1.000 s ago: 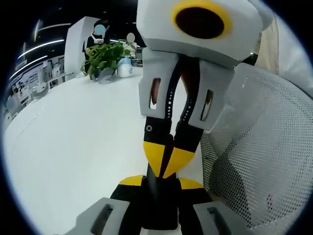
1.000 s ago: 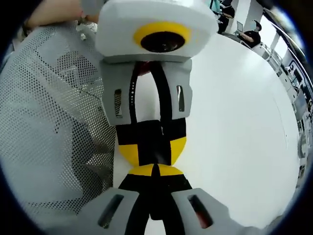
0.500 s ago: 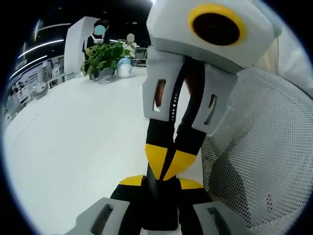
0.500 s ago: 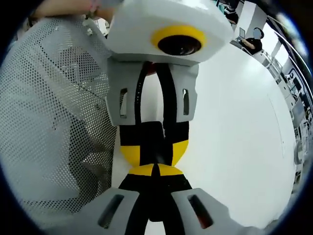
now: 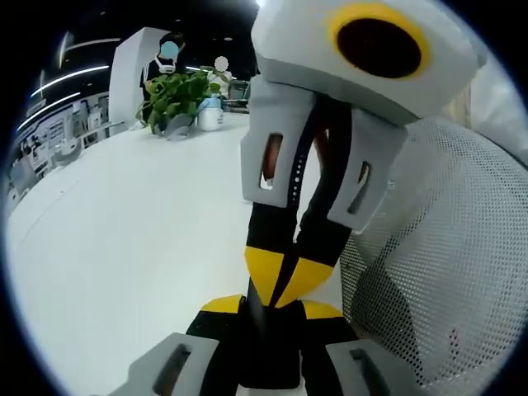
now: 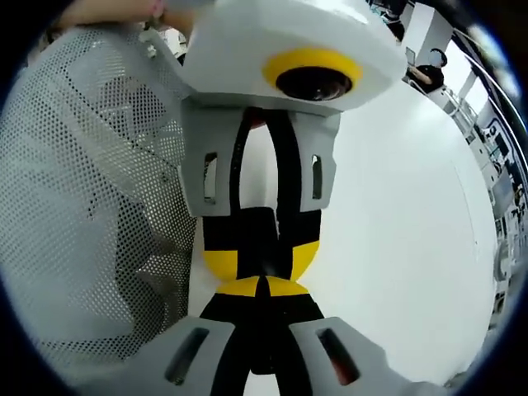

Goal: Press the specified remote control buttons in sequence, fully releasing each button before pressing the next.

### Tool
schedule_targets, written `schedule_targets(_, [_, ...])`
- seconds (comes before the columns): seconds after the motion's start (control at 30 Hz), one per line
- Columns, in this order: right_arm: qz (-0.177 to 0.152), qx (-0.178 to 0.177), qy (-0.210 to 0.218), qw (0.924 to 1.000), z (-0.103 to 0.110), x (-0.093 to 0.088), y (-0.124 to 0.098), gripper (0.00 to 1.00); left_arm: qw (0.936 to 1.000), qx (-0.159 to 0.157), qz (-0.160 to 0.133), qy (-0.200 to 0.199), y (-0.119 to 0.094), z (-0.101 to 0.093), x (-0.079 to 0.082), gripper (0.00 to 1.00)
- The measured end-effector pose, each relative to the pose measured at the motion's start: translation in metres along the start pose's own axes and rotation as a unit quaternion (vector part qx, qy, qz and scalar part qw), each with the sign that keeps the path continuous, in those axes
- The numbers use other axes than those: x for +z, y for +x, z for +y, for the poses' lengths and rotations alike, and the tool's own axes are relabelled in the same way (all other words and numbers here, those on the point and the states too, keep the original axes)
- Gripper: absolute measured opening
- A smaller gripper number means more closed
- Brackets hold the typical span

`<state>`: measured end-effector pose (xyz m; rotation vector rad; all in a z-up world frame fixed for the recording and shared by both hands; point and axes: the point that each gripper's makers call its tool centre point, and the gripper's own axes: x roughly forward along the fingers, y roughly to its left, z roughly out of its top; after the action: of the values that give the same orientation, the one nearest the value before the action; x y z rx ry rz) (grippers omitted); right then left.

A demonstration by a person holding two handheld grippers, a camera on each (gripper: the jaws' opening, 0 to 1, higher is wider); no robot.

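White table (image 5: 124, 247), potted plant (image 5: 175, 99) at far edge; left gripper (image 5: 271, 307) and right gripper (image 6: 262, 286) tip to tip, both jaws closed, empty; remote unseen; mesh sleeve (image 6: 82, 206) adjacent; advice: separate grippers, locate remote first.

A broad white desk (image 5: 124, 239) spreads out beyond the fingers in both views, its surface bare and evenly lit. At its far edge in the left gripper view stands a leafy green potted plant (image 5: 175, 97) with a small white pot (image 5: 210, 117) beside it, a white pillar (image 5: 132, 74) behind. The ceiling is dark, crossed by thin white light strips (image 5: 70, 81). A grey mesh chair back (image 6: 82, 206) rises close beside the fingers. Far office desks (image 6: 495, 132) line the room's edge.
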<state>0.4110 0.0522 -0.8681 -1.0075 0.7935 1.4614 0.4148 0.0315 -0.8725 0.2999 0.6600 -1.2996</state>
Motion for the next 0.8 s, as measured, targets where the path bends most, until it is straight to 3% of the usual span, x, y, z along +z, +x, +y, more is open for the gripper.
schedule_targets(0.4, [0.016,0.002,-0.024,0.9996,0.0011,-0.0001,0.0012,0.00,1.0000,0.000,0.000,0.003,0.0005,-0.0003,-0.0001,0.25])
schedule_targets(0.8, [-0.022,-0.007,0.020,0.9995,-0.0001,-0.0010,-0.0010,0.00,1.0000,0.001,0.003,0.006,0.0004,-0.0005,-0.0002,0.25])
